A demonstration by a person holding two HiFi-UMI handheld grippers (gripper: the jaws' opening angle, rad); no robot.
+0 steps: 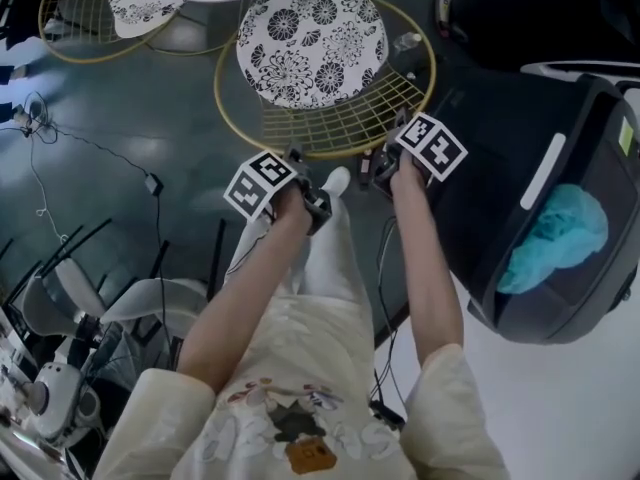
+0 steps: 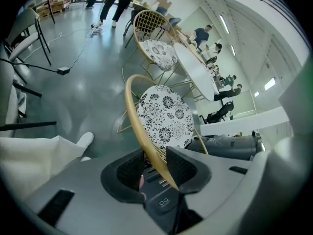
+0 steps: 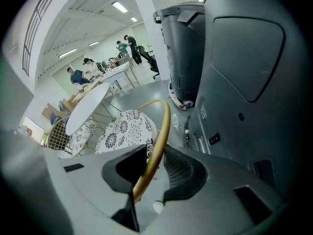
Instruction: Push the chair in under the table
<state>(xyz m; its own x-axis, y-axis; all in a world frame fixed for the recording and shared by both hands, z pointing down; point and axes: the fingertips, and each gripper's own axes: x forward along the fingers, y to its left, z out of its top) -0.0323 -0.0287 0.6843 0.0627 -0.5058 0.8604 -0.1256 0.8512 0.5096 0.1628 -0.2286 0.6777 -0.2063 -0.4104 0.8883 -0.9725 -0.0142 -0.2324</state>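
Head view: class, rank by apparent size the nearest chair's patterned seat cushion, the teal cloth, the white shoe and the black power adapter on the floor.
1. patterned seat cushion
2. teal cloth
3. white shoe, only partly visible
4. black power adapter

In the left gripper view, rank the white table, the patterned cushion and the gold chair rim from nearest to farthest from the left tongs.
1. Gold chair rim, passing between the left tongs.
2. Patterned cushion, just beyond the rim, centre.
3. White table, behind the cushion, upper right.
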